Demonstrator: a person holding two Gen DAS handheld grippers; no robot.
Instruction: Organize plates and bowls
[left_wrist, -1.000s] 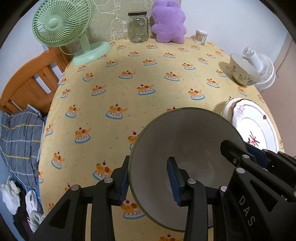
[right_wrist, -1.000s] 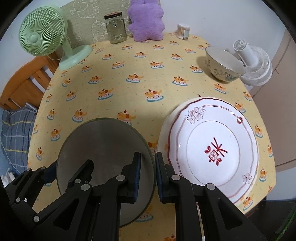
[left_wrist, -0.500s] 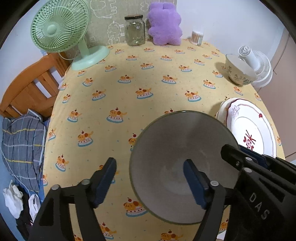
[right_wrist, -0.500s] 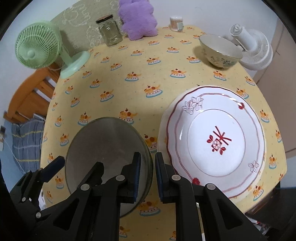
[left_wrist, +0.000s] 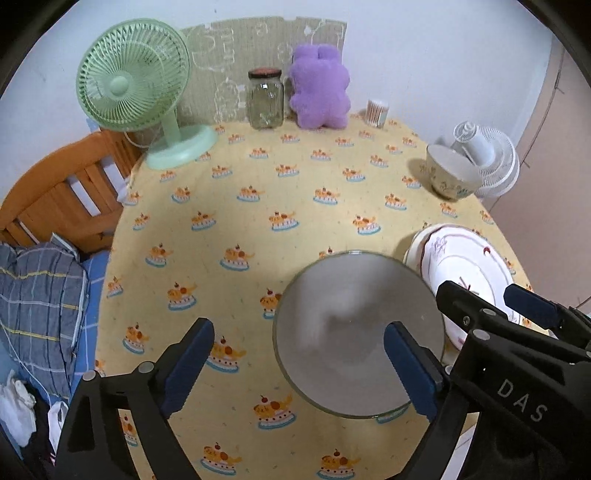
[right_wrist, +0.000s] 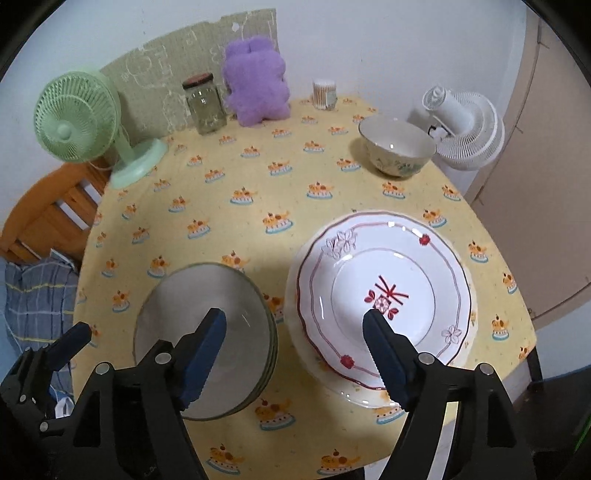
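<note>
Hiding part of the grey plates (right_wrist: 207, 332), both tools' jaws are opening.

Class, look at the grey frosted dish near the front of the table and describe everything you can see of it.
The grey dish is round, shallow and frosted, glass by the look of it. The right wrist view shows several rims layered at its right edge, so it seems to top a small stack. It lies flat on the yellow tablecloth, left of the white plate with red trim, apart from it. Both grippers' jaws are opening; no fingers press on it.
</note>
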